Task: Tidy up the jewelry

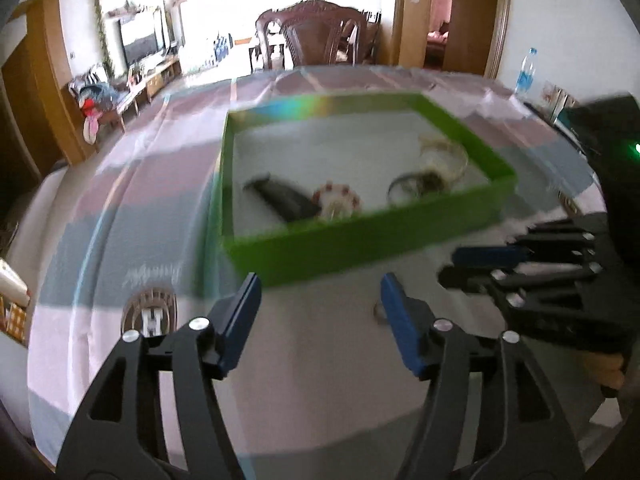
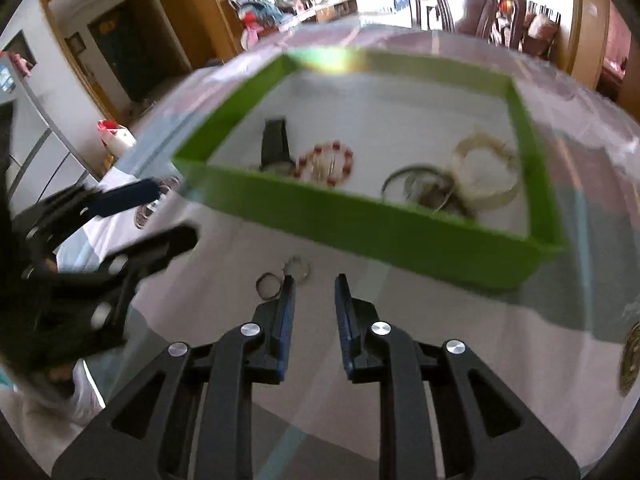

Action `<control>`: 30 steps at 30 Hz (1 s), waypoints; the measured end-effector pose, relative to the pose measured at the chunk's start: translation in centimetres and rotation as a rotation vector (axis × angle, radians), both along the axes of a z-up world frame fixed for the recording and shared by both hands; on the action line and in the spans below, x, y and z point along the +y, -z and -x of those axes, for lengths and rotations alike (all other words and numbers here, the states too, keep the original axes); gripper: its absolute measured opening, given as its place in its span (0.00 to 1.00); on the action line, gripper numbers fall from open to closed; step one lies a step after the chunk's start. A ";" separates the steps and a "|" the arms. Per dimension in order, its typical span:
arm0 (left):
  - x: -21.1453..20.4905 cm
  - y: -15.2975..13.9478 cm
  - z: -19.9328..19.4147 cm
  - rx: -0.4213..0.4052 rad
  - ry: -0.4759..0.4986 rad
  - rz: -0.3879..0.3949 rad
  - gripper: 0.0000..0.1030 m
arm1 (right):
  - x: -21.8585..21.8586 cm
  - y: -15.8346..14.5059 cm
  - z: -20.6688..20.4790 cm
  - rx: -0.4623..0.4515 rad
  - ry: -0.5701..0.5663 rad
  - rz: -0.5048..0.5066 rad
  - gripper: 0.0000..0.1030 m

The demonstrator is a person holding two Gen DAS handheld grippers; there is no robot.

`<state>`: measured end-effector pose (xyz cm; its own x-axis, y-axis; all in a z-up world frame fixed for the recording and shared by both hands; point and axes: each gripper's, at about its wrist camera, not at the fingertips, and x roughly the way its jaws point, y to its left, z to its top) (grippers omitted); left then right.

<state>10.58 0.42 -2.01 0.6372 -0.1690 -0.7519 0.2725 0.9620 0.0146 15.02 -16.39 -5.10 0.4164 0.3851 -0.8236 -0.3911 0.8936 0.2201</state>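
Note:
A green box (image 1: 360, 236) (image 2: 400, 236) stands on the striped tablecloth. Inside lie a black watch (image 1: 286, 198) (image 2: 274, 146), a red-beaded bracelet (image 1: 336, 198) (image 2: 326, 162), dark rings (image 1: 416, 186) (image 2: 420, 188) and a pale bangle (image 1: 444, 152) (image 2: 486, 168). Two small rings (image 2: 284, 276) lie on the cloth in front of the box, by my right gripper's left fingertip; one shows in the left wrist view (image 1: 380, 312). My left gripper (image 1: 318, 296) is open and empty before the box. My right gripper (image 2: 316, 286) is partly open and empty.
A patterned bangle (image 1: 150, 312) (image 2: 154, 204) lies on the cloth left of the box. A gold ornament (image 2: 632, 356) lies at the right edge. A water bottle (image 1: 526, 70) stands far right. A wooden chair (image 1: 316, 36) is behind the table.

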 end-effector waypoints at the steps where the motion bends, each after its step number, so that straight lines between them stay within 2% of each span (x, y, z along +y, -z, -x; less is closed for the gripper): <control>1: 0.4 0.6 0.4 0.020 -0.003 0.007 0.64 | 0.3 0.6 -0.4 0.024 0.010 -0.023 0.20; 3: 1.1 1.7 1.1 0.054 -0.014 0.018 0.65 | 1.0 1.6 -1.0 0.054 0.021 -0.047 0.27; 4: 1.3 2.1 1.2 0.064 -0.018 0.022 0.67 | 1.4 2.0 -1.0 0.061 0.018 -0.045 0.34; 5: 1.6 2.4 1.3 0.074 -0.022 0.026 0.68 | 1.7 2.2 -1.1 0.061 0.014 -0.039 0.36; 11: 2.0 3.6 1.7 0.102 -0.021 0.051 0.68 | 3.6 2.7 -1.6 0.011 0.035 0.043 0.35; 12: 1.8 3.6 1.7 0.102 -0.015 0.055 0.68 | 3.9 2.9 -1.8 0.012 0.042 0.068 0.33; 14: 1.5 3.5 1.7 0.100 -0.002 0.063 0.68 | 4.0 2.7 -1.8 -0.010 0.053 0.114 0.21; 16: 1.1 3.4 1.7 0.101 0.010 0.069 0.68 | 3.8 2.6 -1.5 -0.009 0.053 0.143 0.21; 21: -0.3 3.4 1.5 0.101 0.046 0.065 0.68 | 0.8 2.2 -0.5 0.033 0.094 0.126 0.21; 25: -1.7 3.6 1.1 0.109 0.085 0.059 0.68 | -1.0 2.4 0.6 0.011 0.129 0.130 0.21; 27: -2.4 4.0 0.5 0.127 0.097 0.065 0.59 | -1.6 2.4 1.1 -0.008 0.137 0.127 0.21; 29: -2.8 4.5 -0.1 0.157 0.096 0.080 0.44 | -1.9 2.6 1.3 -0.021 0.137 0.123 0.21; 30: -2.9 4.8 -0.3 0.169 0.092 0.084 0.41 | -2.0 2.7 1.4 -0.031 0.139 0.123 0.21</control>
